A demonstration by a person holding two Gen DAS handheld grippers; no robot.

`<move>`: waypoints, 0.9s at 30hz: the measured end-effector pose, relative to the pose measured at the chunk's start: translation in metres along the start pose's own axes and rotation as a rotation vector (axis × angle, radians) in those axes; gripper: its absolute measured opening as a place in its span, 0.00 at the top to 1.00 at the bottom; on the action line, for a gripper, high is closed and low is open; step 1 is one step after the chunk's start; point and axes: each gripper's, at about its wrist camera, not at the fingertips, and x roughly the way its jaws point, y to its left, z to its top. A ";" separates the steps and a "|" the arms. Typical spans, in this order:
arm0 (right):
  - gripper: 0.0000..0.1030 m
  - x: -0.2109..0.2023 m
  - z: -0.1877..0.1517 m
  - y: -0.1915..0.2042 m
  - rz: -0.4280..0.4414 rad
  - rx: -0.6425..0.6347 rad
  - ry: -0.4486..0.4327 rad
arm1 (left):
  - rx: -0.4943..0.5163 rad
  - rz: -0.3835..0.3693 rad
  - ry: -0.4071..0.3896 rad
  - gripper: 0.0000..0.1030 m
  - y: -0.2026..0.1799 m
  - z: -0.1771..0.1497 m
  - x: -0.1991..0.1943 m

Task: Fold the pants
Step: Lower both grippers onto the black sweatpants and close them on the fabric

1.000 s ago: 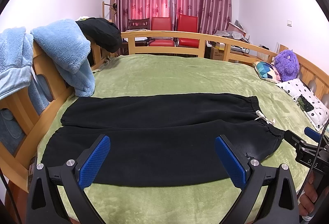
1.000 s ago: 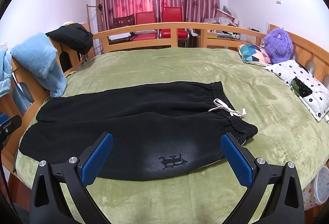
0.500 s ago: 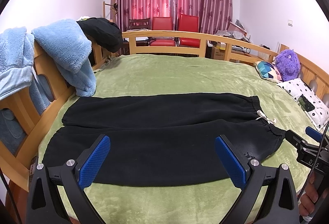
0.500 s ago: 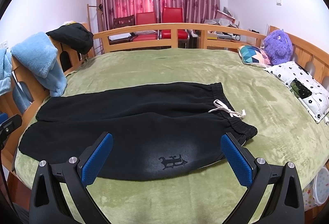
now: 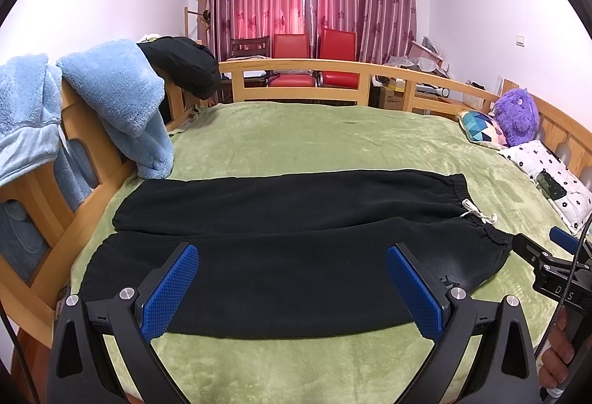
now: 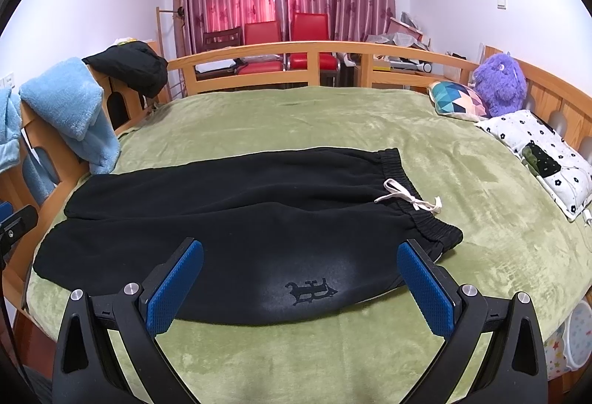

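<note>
Pants: one black pair [image 5: 296, 237] lies flat and spread out on the green blanket [image 5: 314, 141], two legs side by side running to the left, waistband to the right.
Drawstring: one white cord [image 6: 409, 198], tied at the waistband, its loose ends lying on the black fabric.
Mark: one small dark emblem [image 6: 309, 291] on the near leg, close to the waist.
Left gripper: [image 5: 292, 287] its two blue pads stand wide apart, nothing between them, hovering over the near leg.
Right gripper: [image 6: 299, 287] also spread wide and empty, above the emblem; its tip shows at the right edge of the left wrist view, with part of a hand [image 5: 555, 356] under it.
Bed frame: one wooden rail [image 5: 296, 69] around the mattress.
On the rail, left: two light blue fleece pieces [image 5: 114, 100] and one black garment [image 5: 181, 65].
Chairs: two red ones [image 5: 314, 59] before the curtains.
Right side of bed: one purple plush toy [image 6: 499, 83], one patterned cushion [image 6: 458, 100], one white spotted pillow [image 6: 540, 152].
</note>
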 end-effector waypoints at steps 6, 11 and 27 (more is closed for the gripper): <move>0.00 -0.004 -0.001 0.000 -0.020 -0.005 -0.032 | -0.010 -0.002 0.004 0.00 0.001 -0.002 0.000; 0.00 -0.001 -0.002 0.000 -0.031 0.001 -0.032 | -0.023 -0.020 0.020 0.00 0.009 -0.002 0.006; 0.00 0.051 0.012 0.040 0.033 -0.101 0.045 | -0.044 -0.069 0.071 0.00 0.029 -0.009 0.048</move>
